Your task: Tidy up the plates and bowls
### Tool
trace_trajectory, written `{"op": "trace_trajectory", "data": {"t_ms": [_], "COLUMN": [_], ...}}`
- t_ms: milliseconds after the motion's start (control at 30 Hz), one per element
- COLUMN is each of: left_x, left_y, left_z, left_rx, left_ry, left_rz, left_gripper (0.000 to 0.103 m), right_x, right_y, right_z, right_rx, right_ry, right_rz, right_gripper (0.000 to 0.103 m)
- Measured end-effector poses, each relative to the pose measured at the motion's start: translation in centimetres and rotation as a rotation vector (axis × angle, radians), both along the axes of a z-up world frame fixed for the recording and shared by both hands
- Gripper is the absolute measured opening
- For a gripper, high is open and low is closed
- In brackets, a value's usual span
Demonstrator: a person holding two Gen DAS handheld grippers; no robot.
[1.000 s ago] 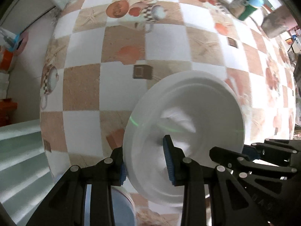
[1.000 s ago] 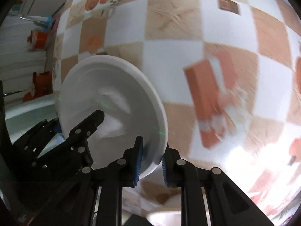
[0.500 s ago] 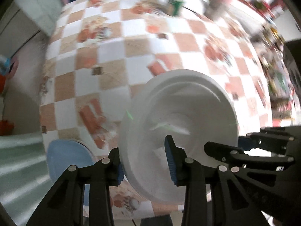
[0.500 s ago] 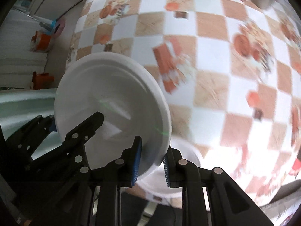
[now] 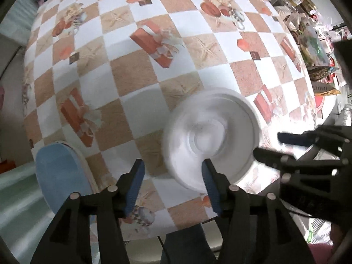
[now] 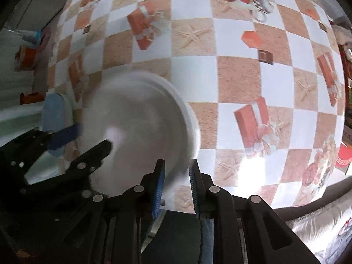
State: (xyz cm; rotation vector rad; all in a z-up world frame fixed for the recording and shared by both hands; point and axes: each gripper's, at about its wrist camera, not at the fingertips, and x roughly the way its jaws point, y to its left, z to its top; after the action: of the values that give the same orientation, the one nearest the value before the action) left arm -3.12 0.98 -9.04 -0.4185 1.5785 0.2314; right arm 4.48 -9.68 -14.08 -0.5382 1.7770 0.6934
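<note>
In the left wrist view the white plate (image 5: 211, 138), blurred, sits right of centre over the checkered tablecloth (image 5: 132, 74). The left gripper (image 5: 173, 184) has just been opening; its blue pads stand well apart at bottom centre, the plate's near rim between them but not pressed. The right gripper (image 6: 176, 182) has also been opening; the plate's blurred rim lies in its narrow gap, pads apparently clear. A blue dish (image 5: 59, 176) lies lower left.

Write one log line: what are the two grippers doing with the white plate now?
left gripper: open, jaws just opened, off white plate | right gripper: jaws just opening, plate rim between them | blue plate: on table beside
</note>
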Motion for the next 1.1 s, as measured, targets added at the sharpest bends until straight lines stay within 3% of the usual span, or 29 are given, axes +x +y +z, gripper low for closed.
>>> {"op": "trace_trajectory", "data": {"t_ms": [33,67,100,300,400,533,733,833,1000,1100], "left_x": [-0.4,-0.8,-1.1,-3.0,-3.3,-3.4,-4.5,-4.4,-3.5,-2.6], "left_y": [0.4,0.8,1.1,2.4,2.2,1.8,2.0,1.8,1.4,0.7], "left_z": [0.3,0.7,0.9,2.5,1.8,1.6,0.8,0.9,1.6,2.4], "left_rx": [0.010,0.010,0.010,0.019,0.013,0.048,0.022,0.015,0.004,0.042], "left_ry": [-0.001,-0.005,-0.007,-0.063,-0.040,-0.068,-0.030,-0.026,-0.038,-0.040], "left_rz": [-0.001,0.000,0.004,-0.002,-0.031,-0.077,-0.023,0.001,0.086,0.081], "left_gripper": [0.065,0.066,0.066,0.067,0.070,0.070,0.070,0.070,0.070,0.070], "right_x": [0.3,0.5,0.8,2.1,2.2,1.2,-0.2,0.4,1.3,1.8], "right_y": [-1.0,-1.3,-1.6,-3.5,-4.4,-5.7,-6.9,-6.4,-4.8,-5.2], "right_z": [0.2,0.2,0.4,1.9,2.4,3.8,3.6,4.0,4.9,5.0], "right_rx": [-0.009,-0.014,-0.015,-0.009,0.000,0.039,-0.012,-0.001,0.028,0.035], "right_ry": [-0.004,-0.009,-0.024,-0.067,-0.055,-0.063,-0.064,-0.061,-0.082,-0.078], "right_rz": [-0.007,-0.020,-0.033,-0.133,-0.212,-0.277,-0.320,-0.302,-0.177,-0.154], "right_gripper": [0.041,0.078,0.093,0.093,0.093,0.094,0.094,0.094,0.094,0.094]}}
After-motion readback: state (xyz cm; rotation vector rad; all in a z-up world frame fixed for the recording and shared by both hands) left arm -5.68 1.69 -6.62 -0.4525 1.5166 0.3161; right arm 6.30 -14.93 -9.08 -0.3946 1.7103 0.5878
